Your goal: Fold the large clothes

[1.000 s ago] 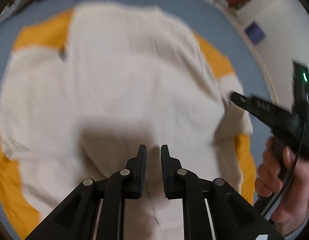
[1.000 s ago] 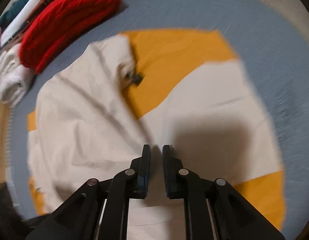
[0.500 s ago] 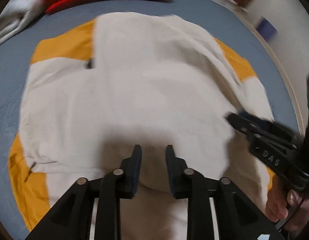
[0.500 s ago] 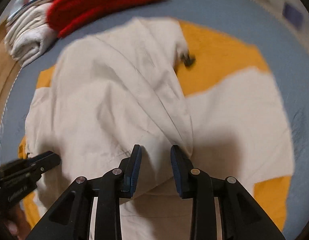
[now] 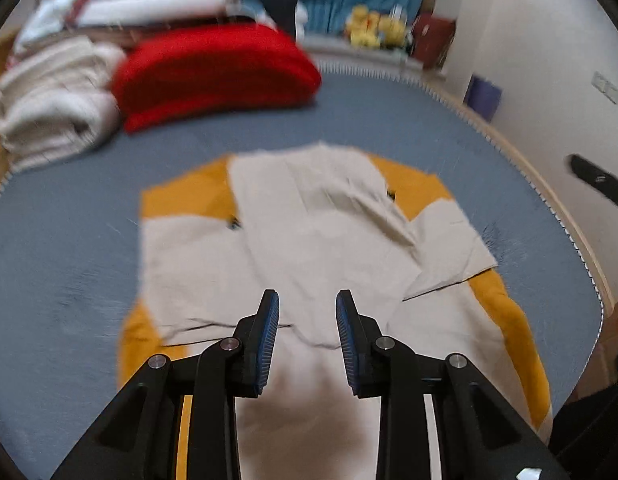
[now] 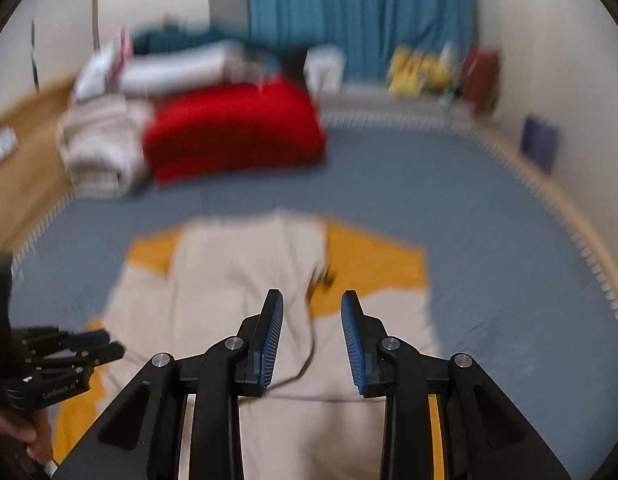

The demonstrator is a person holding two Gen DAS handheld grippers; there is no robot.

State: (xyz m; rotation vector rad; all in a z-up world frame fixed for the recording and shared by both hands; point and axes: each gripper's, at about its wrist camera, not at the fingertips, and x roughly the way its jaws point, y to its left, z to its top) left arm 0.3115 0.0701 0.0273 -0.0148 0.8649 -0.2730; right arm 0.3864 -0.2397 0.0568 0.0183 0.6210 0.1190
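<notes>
A large cream and orange garment (image 5: 309,220) lies spread flat on the blue bed sheet (image 5: 69,240), its cream sides laid inward over the middle and orange showing at the corners. My left gripper (image 5: 307,294) hovers above the garment's near part, open, with nothing between its blue pads. In the right wrist view the same garment (image 6: 237,280) is blurred. My right gripper (image 6: 312,293) hangs open and empty above it. The left gripper (image 6: 105,342) also shows at the left edge, held by a hand. One dark finger of the right gripper (image 5: 589,172) shows at the far right.
A folded red blanket (image 5: 213,68) and a stack of cream folded textiles (image 5: 49,96) sit at the bed's far left. White and teal bedding lies behind them. A blue curtain (image 6: 361,12), yellow toys (image 5: 373,28) and a white wall (image 5: 529,40) border the bed.
Both grippers have opened, let go of the cream cloth and risen away from it. The views now take in the whole garment and the room behind.
</notes>
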